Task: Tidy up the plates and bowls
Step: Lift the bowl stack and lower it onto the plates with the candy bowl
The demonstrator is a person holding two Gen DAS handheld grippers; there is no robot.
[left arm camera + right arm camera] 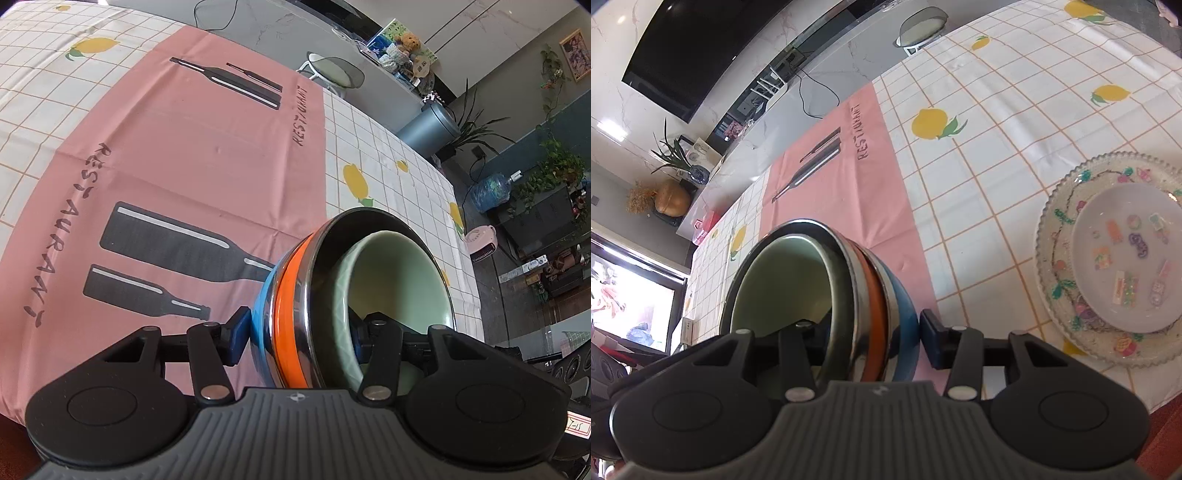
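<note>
Item: nested bowl stack (332, 295) — pale green ceramic bowl (391, 280) sitting inside steel-rimmed orange and blue bowls; bowls are looking gathered.
Location: tilting above the pink placemat (184, 155).
Left gripper (299, 343): clamping the stack's wall, one finger inside, one outside.
Right gripper (864, 332): gripping the opposite wall likewise.
Plates: small decorated plate (1123, 254) lying in the glass platter (1056, 206), apparently sorted.
Outstanding: the stack is awaiting a resting place.

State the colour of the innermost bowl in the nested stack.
Pale green. The innermost bowl shows best in the left wrist view, nested inside the steel-rimmed orange bowl.
</note>
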